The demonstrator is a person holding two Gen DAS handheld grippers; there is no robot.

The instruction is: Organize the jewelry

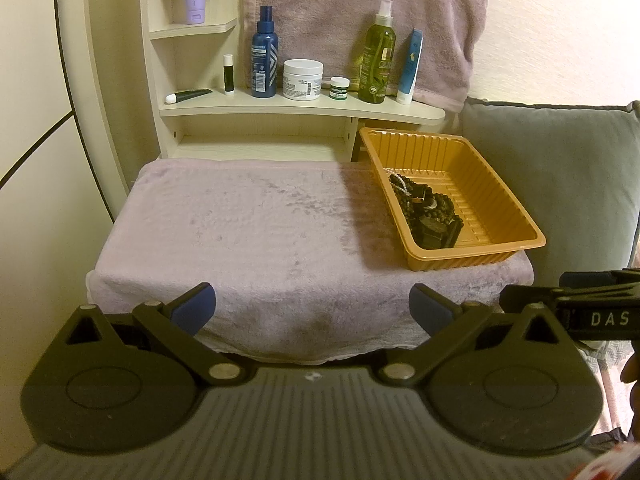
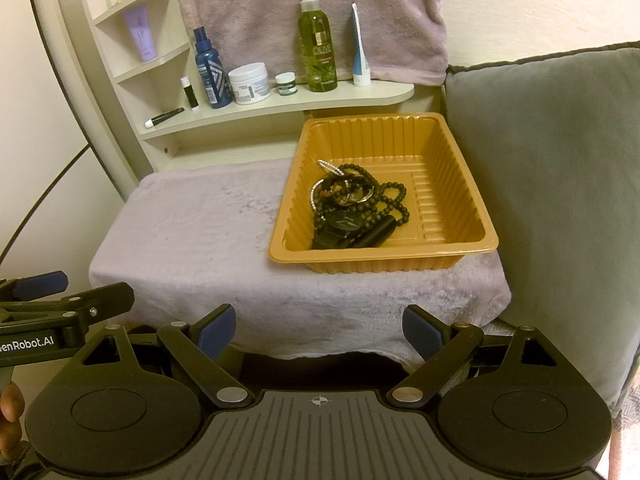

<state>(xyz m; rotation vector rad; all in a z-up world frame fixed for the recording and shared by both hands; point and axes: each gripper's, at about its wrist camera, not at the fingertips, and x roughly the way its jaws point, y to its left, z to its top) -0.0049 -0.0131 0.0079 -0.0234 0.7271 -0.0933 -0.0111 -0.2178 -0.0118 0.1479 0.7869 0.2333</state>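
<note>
Cream wall behind, with a pink towel hung on it and a grey cushion at right. Pale shelf unit against the wall, lower ledge stocked: green spray bottle, blue bottle, white jar, white-and-blue tube, small green-banded jar, lip balm stick, dark tube lying flat. Purple tube on a higher ledge.

Below the shelf, a low stand draped in pink cloth — bare on its left part. Orange ribbed tray sitting on the right part, close beside the cushion. Jewelry heaped on the tray's floor toward its left wall: dark bead strands, a pale beaded strand, a watch, a black cylinder.

Left gripper released, jaws wide, nothing between them, short of the stand's front edge. Right gripper likewise released and empty — well apart from the tray.
</note>
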